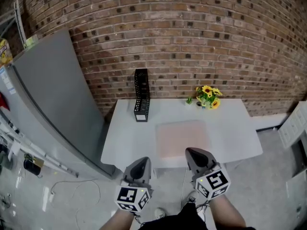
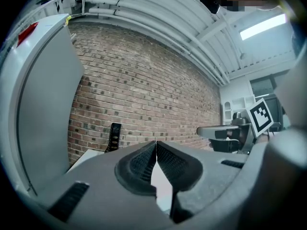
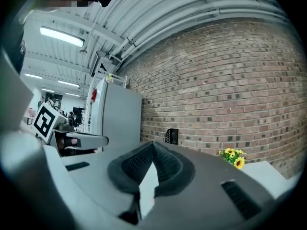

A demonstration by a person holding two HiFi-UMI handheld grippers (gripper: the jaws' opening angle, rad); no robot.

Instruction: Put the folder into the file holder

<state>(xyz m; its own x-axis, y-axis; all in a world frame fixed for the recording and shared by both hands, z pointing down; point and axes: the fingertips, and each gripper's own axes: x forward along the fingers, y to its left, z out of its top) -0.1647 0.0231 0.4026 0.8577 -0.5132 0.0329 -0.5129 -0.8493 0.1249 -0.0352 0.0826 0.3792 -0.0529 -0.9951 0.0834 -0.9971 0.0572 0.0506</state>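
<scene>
Far left: tall grey cabinet (image 1: 53,104), its side face slanting down toward the table's left edge, with only a narrow strip of floor between.

Next right: white table (image 1: 129,138), back edge against the brick wall (image 1: 192,42). At its back left, black mesh file holder (image 1: 141,96), upright, narrow end facing forward, just beside the wall. Inside too dark and small to read.

Below the table's front edge, left of centre: left gripper (image 1: 143,161), held level and pointing at the wall. Clenched, pad tips meeting, nothing between them.

Centre to right of centre: pale pink folder (image 1: 183,138), flat on the table, its near edge close to the front edge. Well apart from the file holder, which stands to its back left across bare tabletop.

Right gripper (image 1: 194,151) also level and clamped tight on nothing. Tip overlapping the folder's near edge in the head view; contact not possible to tell.

Back right: small pot of yellow sunflowers (image 1: 207,96), near the wall, apart from the folder.

Right of the folder: bare band of table to the right edge, then open grey floor.
</scene>
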